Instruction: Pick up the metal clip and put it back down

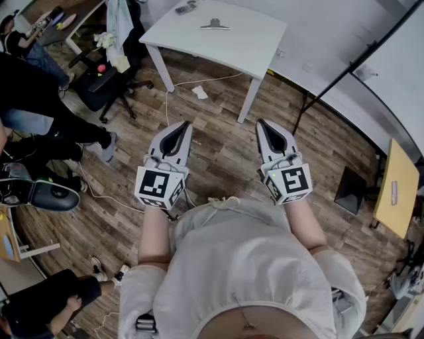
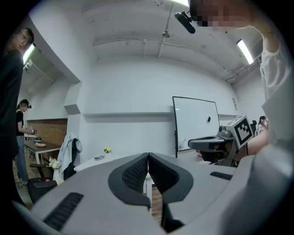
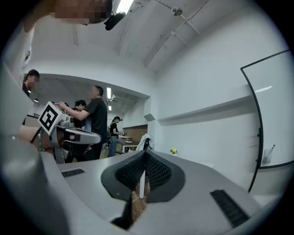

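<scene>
Below, a wood-plank floor [image 1: 218, 165] is seen across most of the head view. A white desk [image 1: 255, 49] is set on it at the top of the view, one corner turned toward the person. An office chair [image 1: 99, 83] is parked left of the desk, near the people at the view's left edge.

The left gripper [image 1: 185, 124] and right gripper [image 1: 262, 123] are held level, side by side over the floor, short of the desk. Both pairs of jaws are pressed together, pad against pad, with nothing between them.

The metal clip [image 1: 215, 26] is laid on the desk, about mid-surface, well apart from both grippers. A small dark item [image 1: 185, 8] is noted toward the desk's far edge. A paper scrap [image 1: 200, 93] is seen on the floor by the desk's near-left leg.
</scene>
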Available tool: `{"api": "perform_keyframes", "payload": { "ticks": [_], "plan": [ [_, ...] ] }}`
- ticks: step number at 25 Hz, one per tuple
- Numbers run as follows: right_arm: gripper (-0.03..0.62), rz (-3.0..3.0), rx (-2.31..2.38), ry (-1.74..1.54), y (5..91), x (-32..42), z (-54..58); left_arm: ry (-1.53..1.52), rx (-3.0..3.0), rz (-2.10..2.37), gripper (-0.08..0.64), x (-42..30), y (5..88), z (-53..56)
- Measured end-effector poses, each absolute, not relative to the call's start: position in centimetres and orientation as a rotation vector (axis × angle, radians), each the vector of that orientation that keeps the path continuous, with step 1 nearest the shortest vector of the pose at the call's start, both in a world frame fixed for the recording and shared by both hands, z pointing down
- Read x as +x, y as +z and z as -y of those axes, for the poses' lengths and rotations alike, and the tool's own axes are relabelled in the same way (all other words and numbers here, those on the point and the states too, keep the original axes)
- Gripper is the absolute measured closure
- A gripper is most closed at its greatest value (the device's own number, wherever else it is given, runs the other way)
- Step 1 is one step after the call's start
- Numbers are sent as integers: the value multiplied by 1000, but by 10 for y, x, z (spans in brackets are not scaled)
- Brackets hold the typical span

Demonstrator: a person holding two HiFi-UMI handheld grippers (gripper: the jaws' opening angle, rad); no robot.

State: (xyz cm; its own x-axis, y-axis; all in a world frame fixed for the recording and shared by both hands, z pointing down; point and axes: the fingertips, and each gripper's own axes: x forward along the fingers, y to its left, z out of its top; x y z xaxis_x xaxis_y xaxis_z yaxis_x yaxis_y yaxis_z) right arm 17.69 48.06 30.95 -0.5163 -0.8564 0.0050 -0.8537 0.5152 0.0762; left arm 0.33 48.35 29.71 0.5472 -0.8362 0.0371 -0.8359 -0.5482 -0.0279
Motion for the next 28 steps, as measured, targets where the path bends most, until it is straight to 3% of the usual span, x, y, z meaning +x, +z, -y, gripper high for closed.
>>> {"api": "perform_keyframes", "payload": {
  "ticks": [19,20,21,22,25,28],
  "plan": [
    [583,2632,1660,-49,316,125,-448,-43,-2790,-1496,541,-59,306,-455],
    [466,2634,1659,-45,315,122,-442,-45,-2791,-1504,541,-63,307,-453],
    [306,2644,1644,-38,315,118,-436,-46,-2792,-1513,541,-67,309,-450],
    [214,2652,1629,-32,315,115,-430,-48,-2792,-1522,541,-71,310,-448],
    [167,2656,1607,-35,318,107,-410,-54,-2781,-1554,541,-81,315,-436],
    [166,2667,1575,-18,326,99,-386,-71,-2766,-1586,541,-89,322,-419]
  ]
}}
